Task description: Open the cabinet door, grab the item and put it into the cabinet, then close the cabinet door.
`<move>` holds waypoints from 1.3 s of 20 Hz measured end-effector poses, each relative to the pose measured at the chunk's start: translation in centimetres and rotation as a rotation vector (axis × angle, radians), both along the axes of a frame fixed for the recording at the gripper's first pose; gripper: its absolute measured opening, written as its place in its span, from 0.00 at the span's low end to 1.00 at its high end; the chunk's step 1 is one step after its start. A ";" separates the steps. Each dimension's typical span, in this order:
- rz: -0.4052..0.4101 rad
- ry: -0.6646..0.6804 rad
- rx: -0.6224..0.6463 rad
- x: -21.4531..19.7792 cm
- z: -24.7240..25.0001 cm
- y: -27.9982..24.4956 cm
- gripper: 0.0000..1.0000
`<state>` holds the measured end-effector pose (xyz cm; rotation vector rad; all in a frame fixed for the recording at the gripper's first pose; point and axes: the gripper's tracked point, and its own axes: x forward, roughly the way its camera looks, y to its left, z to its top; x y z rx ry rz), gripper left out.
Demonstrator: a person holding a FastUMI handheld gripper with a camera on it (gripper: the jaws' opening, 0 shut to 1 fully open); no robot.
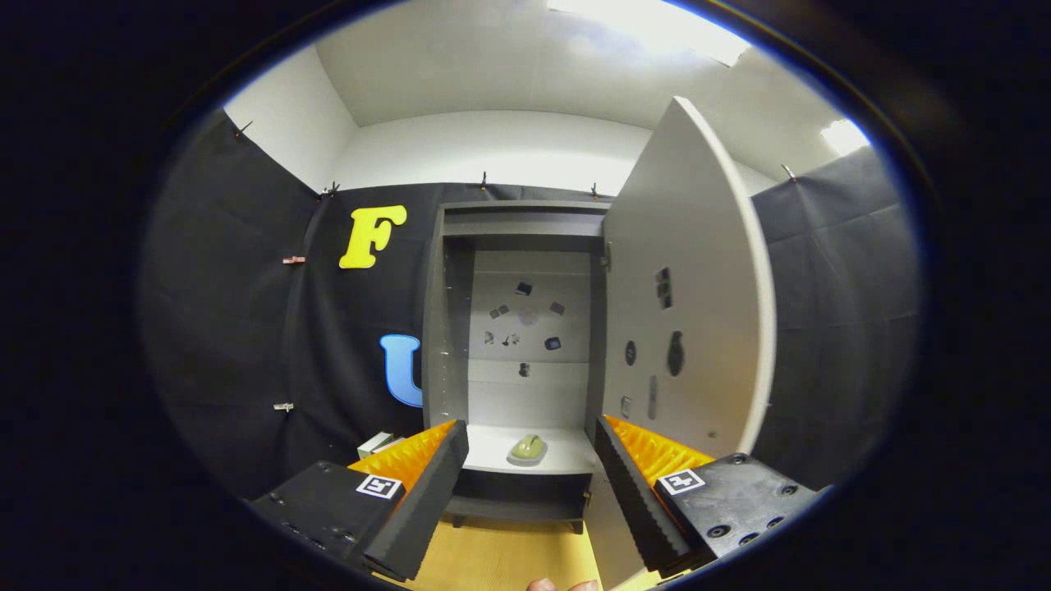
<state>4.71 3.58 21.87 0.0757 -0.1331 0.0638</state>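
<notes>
A grey cabinet (516, 238) stands ahead against the booth's back wall, its door (690, 312) swung wide open to the right. A small pale green item (528, 447) lies on the cabinet's white shelf (493, 450), beyond my fingers and seen in the gap between them. My gripper (530, 460) is open, well short of the cabinet, with nothing held. Small dark marks dot the cabinet's back panel and the inside of the door.
A wooden tabletop (501, 558) runs under the gripper up to the cabinet's foot. A small white and green box (376, 444) lies left of the cabinet by the wall. Fingertips of a person's hand (562, 585) show at the near edge.
</notes>
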 end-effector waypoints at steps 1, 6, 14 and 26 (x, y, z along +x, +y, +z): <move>-0.012 0.004 0.016 -1.0 0.0 -0.9 0.97; -0.140 0.051 0.038 -4.6 -0.9 -8.5 0.97; -0.384 0.143 0.067 -3.7 -5.1 -23.0 0.97; -0.324 0.244 0.075 1.9 -9.0 -25.2 0.97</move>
